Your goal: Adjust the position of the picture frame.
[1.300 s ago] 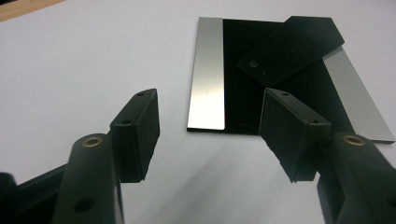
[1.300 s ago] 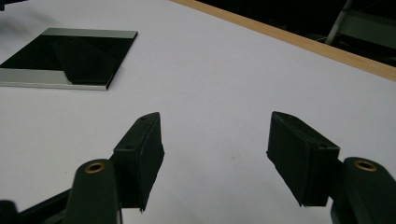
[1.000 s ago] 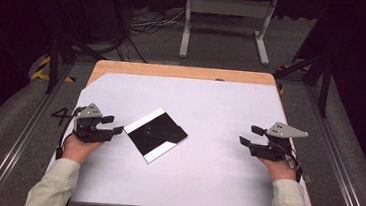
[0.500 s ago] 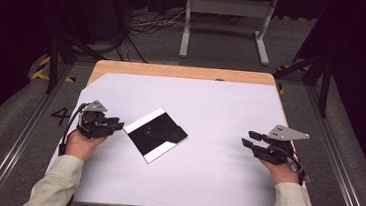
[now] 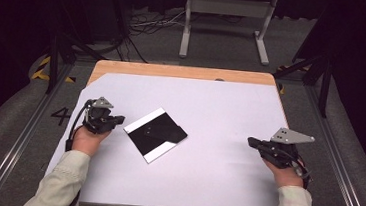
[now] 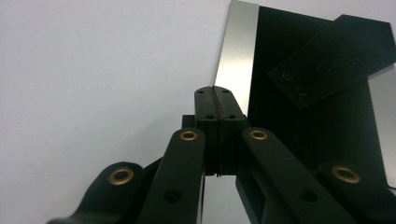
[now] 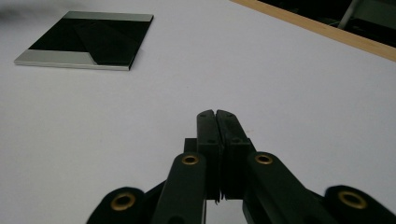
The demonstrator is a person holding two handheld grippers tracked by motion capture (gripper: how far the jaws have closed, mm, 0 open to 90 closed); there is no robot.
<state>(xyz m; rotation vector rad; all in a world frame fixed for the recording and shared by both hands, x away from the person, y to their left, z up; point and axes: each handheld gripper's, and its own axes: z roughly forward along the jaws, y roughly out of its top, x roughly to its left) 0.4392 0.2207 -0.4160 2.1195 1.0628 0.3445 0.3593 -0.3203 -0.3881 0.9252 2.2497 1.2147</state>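
At nine o'clock, the left gripper (image 5: 115,121) has just squeezed its jaws together on nothing, tips just beside the black plate (image 5: 155,133) at table centre, perhaps to nudge it. At three o'clock, the right gripper (image 5: 253,142) has likewise just closed empty, well apart.

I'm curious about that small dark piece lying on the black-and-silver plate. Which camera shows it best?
The left gripper view: the dark piece is close, its two small holes visible. The high view shows it whole but small; in the right gripper view it barely stands out from the plate.
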